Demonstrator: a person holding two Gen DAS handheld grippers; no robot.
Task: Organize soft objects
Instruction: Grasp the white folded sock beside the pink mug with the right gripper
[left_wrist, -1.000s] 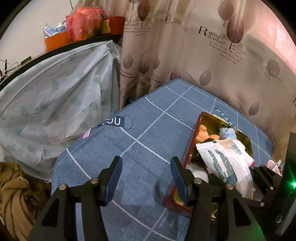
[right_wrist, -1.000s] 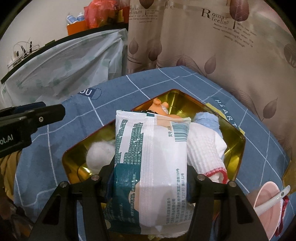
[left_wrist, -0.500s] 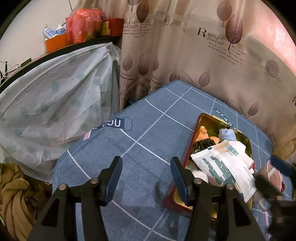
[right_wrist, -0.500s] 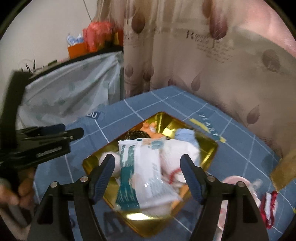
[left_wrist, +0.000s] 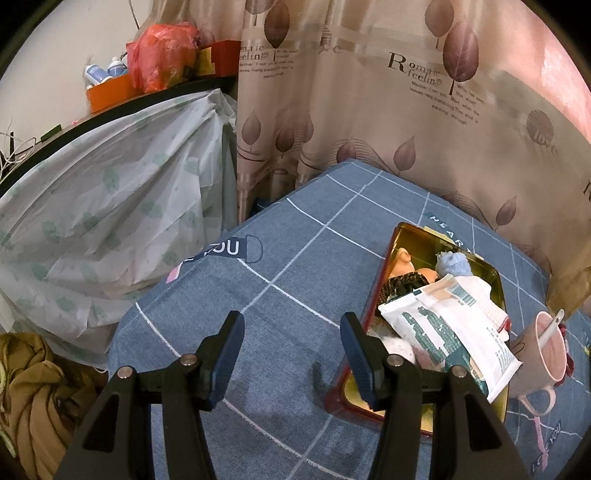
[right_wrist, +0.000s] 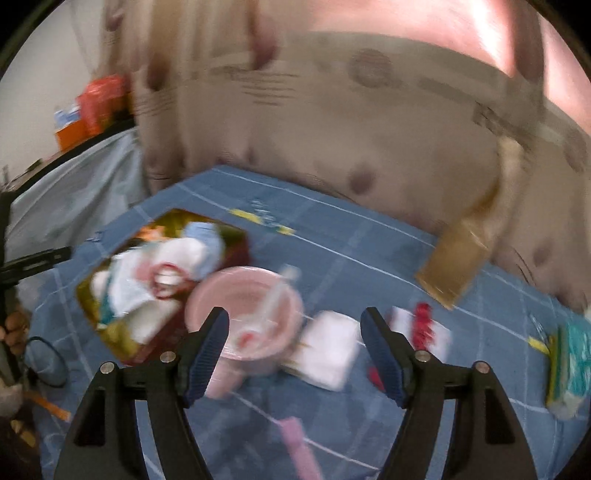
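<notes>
A gold tin tray (left_wrist: 406, 232) sits on the blue checked cloth, filled with soft things: a white and teal tissue pack (left_wrist: 443, 332), a light blue sock (left_wrist: 452, 263), a white ball and an orange toy. My left gripper (left_wrist: 291, 354) is open and empty, just left of the tray. My right gripper (right_wrist: 295, 354) is open and empty, above a pink mug (right_wrist: 243, 314). The right wrist view is blurred; the tray (right_wrist: 122, 343) lies at its left. A white folded cloth (right_wrist: 325, 350) and a white and red cloth (right_wrist: 421, 328) lie beyond the fingers.
The pink mug (left_wrist: 546, 350) with a spoon stands right of the tray. A brown paper bag (right_wrist: 454, 266) leans at the curtain. A teal and white pack (right_wrist: 569, 365) lies far right. A plastic-covered shelf (left_wrist: 92, 206) stands left of the table.
My right gripper let go of the tissue pack in the tray, opened, pulled back and swung right over the mug. The left gripper has stayed still.
</notes>
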